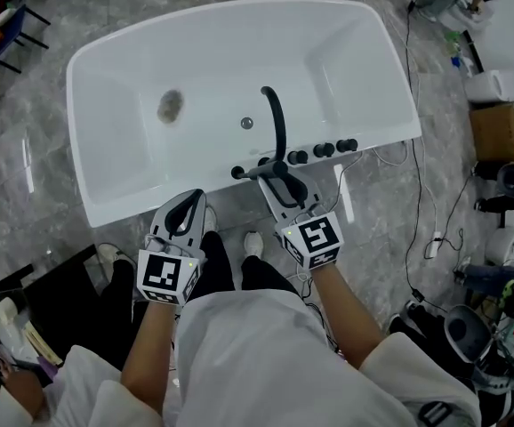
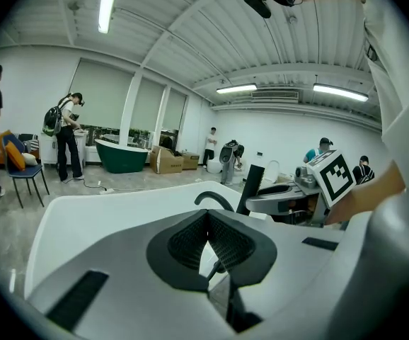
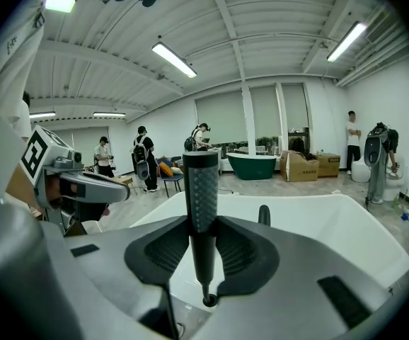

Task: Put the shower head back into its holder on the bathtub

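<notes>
Grey stone-pattern floor (image 1: 26, 176); a white bathtub (image 1: 106, 56) is set across it, with a black spout (image 1: 277, 118) and a row of knobs (image 1: 324, 149) mounted on the near rim. The shower head (image 3: 203, 183) is clamped upright by the right gripper (image 3: 203, 219), jaws part open around its handle. Its lower tip is seen at the round holder (image 3: 209, 301) on that rim; whether it is seated cannot be told. The left gripper (image 2: 206, 216) is held to the left, jaws closed together, nothing between them.

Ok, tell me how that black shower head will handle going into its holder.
Probably stiff: the shower head stands straight in the right tool. Its dimpled surface likely resists slipping. Slim and upright, it may tip until seated in the holder.
</notes>
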Available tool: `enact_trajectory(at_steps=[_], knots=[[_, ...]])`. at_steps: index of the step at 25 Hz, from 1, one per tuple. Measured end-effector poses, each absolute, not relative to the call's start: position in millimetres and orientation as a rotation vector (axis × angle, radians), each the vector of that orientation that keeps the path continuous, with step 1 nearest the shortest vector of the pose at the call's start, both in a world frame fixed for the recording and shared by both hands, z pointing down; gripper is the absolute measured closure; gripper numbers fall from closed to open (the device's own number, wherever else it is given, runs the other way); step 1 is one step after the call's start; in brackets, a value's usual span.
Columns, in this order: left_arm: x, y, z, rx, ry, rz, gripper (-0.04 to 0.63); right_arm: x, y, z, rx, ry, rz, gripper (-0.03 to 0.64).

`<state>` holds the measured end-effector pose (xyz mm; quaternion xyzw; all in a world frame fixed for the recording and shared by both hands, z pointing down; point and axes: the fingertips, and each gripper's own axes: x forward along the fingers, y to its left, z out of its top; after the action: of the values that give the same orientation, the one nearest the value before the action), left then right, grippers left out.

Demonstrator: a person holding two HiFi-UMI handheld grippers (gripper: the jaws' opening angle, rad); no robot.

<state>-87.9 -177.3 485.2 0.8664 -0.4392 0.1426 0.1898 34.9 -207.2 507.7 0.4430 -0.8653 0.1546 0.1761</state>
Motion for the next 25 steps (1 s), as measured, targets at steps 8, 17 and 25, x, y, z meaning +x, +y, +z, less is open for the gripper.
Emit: enact_trajectory(at_steps=[8, 17, 25], knots=[[-87, -188, 509, 2.418, -1.222, 0.416, 0.584, 34, -215, 544, 1.243, -2.421, 0.478, 0.489], [-80, -192, 533, 2.391, -1.221, 0.422, 0.584, 32, -218, 578, 1.237, -2.4, 0.505, 0.489], [-87, -185, 555, 2.361, -1.244, 0.44, 0.584, 28, -216, 618, 1.228, -2.367, 0.509, 0.488]])
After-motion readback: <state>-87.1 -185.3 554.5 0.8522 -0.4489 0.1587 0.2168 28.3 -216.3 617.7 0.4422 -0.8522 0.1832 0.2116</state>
